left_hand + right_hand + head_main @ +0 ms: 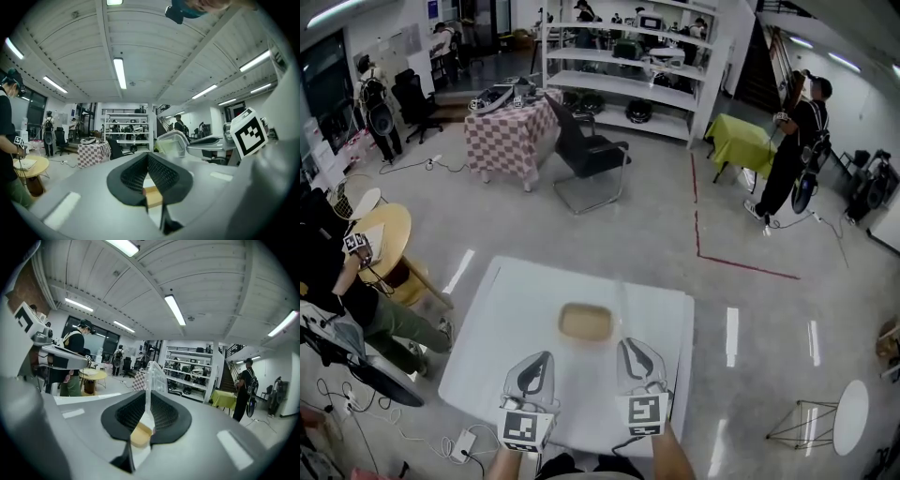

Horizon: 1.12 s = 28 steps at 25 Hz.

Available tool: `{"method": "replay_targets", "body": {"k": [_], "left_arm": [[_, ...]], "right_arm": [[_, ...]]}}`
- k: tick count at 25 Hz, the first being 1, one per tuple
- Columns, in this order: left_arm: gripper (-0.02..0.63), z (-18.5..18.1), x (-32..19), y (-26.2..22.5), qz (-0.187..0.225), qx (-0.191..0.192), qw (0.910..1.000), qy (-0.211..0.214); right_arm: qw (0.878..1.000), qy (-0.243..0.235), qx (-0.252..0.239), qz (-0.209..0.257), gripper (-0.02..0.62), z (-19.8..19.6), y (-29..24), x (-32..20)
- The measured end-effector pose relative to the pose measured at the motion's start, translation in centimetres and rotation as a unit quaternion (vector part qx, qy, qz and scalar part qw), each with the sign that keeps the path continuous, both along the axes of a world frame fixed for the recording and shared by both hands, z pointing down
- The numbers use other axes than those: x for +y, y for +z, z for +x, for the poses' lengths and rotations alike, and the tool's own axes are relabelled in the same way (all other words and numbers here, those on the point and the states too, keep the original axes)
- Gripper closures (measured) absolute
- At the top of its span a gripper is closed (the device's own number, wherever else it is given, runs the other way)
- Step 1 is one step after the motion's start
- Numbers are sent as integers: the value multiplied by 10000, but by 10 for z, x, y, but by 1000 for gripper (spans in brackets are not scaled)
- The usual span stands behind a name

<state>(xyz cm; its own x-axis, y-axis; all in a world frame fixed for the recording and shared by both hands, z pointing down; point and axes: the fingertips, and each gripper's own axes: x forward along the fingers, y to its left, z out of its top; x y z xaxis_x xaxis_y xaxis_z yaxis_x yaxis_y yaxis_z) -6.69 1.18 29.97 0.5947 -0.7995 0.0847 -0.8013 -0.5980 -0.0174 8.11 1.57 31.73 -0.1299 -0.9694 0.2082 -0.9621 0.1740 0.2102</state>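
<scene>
A shallow tan container (584,322) lies on the white table (516,309), just ahead of both grippers. My right gripper (625,345) is shut on a clear plastic lid (621,298) that stands on edge above the container's right end. The right gripper view shows that lid (154,378) rising upright out of the shut right gripper (147,399), with the tan container (139,434) below. My left gripper (547,356) is near the container's front left, and in its own view the left gripper (148,157) has its jaws together on nothing, the container (152,197) showing under them.
A person sits at a round wooden table (380,239) to the left. Farther off are a black chair (586,155), a checkered table (511,127), white shelving (628,66), a yellow-green table (739,141) and a standing person (792,155). Cables lie on the floor at front left.
</scene>
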Motion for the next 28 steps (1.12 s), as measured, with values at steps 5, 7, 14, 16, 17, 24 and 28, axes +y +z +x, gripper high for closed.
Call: {"method": "replay_targets", "body": {"k": [5, 7, 14, 16, 17, 24, 28], "left_arm": [[594, 11, 5, -4, 3, 9, 9999, 143], [594, 17, 8, -4, -13, -14, 9997, 227], [594, 39, 20, 5, -119, -93, 9983, 565], [594, 44, 22, 6, -136, -118, 9976, 674], [594, 46, 24, 7, -147, -134, 9971, 729], [594, 58, 34, 18, -320, -212, 9943, 993], [594, 65, 34, 25, -366, -219, 9933, 1071]], "right_arm": [[9998, 197, -97, 6, 557, 16, 1, 17], [9994, 275, -206, 21, 557, 22, 1, 25], [9974, 500, -508, 48, 557, 35, 7, 51], [9965, 566, -620, 46, 555, 36, 9, 58], [9959, 596, -685, 54, 557, 37, 9, 61], [9929, 754, -922, -19, 555, 41, 20, 80], [9929, 803, -881, -31, 555, 46, 28, 85]]}}
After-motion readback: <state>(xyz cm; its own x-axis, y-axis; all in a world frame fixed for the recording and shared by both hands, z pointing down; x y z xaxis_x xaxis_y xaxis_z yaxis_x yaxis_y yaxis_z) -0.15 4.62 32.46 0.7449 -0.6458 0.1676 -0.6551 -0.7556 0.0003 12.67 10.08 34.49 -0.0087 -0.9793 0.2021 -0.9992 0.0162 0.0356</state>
